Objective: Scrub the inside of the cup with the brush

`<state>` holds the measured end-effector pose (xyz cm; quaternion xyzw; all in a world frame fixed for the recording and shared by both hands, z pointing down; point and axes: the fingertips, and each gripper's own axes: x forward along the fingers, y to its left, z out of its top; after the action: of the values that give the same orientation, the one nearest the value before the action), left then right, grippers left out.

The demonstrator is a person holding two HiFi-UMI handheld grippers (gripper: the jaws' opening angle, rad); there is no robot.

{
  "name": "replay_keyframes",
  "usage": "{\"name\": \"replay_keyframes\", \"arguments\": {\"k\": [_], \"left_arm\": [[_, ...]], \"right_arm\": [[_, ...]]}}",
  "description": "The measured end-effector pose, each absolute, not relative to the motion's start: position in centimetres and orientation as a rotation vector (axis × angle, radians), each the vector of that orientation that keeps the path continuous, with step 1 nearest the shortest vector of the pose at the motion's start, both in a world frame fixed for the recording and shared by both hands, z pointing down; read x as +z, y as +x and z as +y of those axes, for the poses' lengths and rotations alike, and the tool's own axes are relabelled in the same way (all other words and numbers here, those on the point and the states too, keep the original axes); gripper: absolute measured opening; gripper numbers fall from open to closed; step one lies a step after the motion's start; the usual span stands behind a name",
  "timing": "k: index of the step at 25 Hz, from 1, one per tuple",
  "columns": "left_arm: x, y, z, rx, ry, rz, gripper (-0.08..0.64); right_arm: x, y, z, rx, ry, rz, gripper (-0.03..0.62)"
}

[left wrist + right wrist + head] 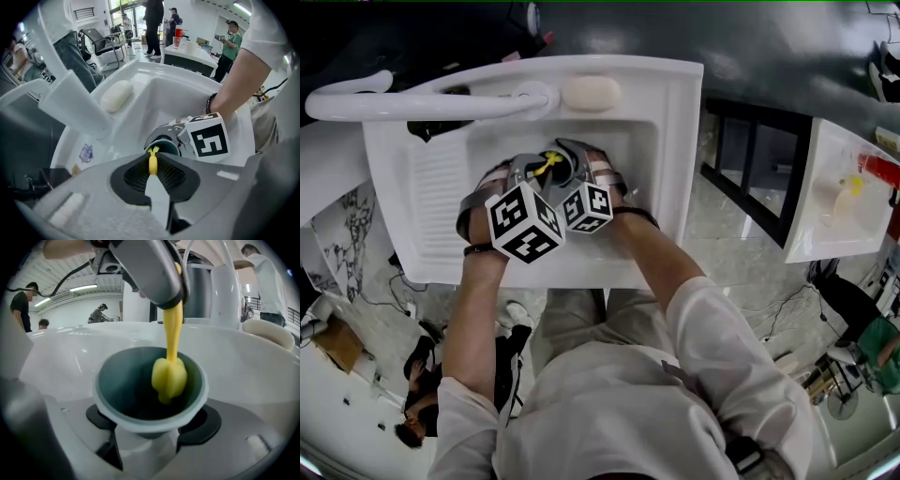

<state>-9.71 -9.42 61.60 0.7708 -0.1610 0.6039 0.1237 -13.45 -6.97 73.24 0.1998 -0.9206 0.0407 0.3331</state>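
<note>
Over the white sink (675,141), my right gripper (152,423) is shut on a grey-green cup (126,385) with a pale rim, its mouth facing the camera. The sponge head of a yellow brush (169,377) sits inside the cup against its right wall. My left gripper (153,164) is shut on the thin handle of the yellow brush (153,161) and reaches down from above the cup (164,143). In the head view the left gripper (530,178) and the right gripper (581,169) stand close together over the basin, with the brush (548,161) between them.
A white faucet arm (422,98) runs along the sink's back edge, beside a bar of soap (591,93). A ribbed drainboard (441,178) lies left of the basin. A second white surface with a red bottle (881,169) stands at the right. People stand in the background.
</note>
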Motion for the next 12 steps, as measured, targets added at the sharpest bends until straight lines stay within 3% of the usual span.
{"name": "replay_keyframes", "arguments": {"k": [12], "left_arm": [[60.6,-12.3,-6.7,1.730,2.179,-0.485,0.035]], "right_arm": [[73.2,-13.6,-7.0,0.104,0.514,-2.401,0.351]]}}
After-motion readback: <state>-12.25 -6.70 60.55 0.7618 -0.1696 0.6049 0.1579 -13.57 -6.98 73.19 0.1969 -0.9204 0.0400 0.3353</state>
